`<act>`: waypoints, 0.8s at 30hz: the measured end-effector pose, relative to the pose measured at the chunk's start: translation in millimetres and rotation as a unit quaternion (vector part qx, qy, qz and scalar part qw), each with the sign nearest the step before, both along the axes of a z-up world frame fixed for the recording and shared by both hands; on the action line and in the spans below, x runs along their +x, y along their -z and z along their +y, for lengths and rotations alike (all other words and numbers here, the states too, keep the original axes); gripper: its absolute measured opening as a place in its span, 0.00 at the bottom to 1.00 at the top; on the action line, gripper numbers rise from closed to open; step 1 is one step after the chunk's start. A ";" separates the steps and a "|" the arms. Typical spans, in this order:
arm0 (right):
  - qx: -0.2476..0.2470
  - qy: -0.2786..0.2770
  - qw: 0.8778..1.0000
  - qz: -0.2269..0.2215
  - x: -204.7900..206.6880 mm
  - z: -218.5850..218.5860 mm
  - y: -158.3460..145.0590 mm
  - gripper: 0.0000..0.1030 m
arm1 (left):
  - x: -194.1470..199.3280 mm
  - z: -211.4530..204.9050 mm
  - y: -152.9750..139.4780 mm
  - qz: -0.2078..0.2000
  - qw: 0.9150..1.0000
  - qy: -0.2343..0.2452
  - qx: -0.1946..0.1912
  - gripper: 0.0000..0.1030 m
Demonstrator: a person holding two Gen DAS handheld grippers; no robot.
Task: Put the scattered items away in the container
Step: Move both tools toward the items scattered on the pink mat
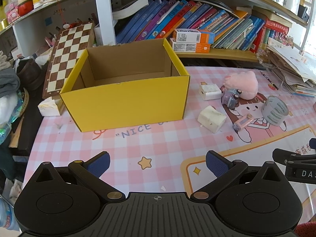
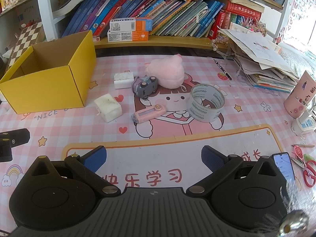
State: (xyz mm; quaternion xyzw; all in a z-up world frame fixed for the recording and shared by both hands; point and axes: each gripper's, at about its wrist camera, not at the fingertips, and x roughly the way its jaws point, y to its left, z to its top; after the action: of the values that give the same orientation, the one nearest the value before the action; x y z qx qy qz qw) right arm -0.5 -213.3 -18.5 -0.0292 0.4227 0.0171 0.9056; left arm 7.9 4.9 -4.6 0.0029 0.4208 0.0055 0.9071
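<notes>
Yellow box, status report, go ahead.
Both grippers, left and right, open, holding nothing. Yellow box empty; toy car, tape roll, plush on the mat. Path clear.

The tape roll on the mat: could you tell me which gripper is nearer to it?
Right. The right gripper sits just short of the tape roll; the left gripper is farther off, facing the yellow box.

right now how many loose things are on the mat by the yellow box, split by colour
White: 2, the block near the box and the block behind it
Pink: 2, plush toy and small cutter
Grey-purple: 1, toy car
Clear: 1, tape roll
Total: 6, none in the yellow box yet
</notes>
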 end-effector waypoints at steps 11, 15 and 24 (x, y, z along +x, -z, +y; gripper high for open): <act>0.000 -0.001 1.000 0.001 0.0 -0.5 0.4 1.00 | -0.9 -1.6 -0.7 -0.001 1.000 0.010 -0.010 1.00; 0.000 -0.001 1.000 0.001 0.1 -0.5 0.1 1.00 | -1.3 -1.8 -1.0 -0.002 1.000 0.012 -0.012 1.00; 0.000 -0.003 1.000 0.002 0.5 -0.4 0.0 1.00 | -2.4 -3.5 -2.0 -0.003 1.000 0.018 -0.018 1.00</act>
State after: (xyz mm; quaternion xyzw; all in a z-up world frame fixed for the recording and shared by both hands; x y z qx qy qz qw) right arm 0.0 -213.7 -18.5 -0.0304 0.4247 0.0198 0.9046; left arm 5.5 1.3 -2.5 -0.0061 0.4175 -0.0181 0.9085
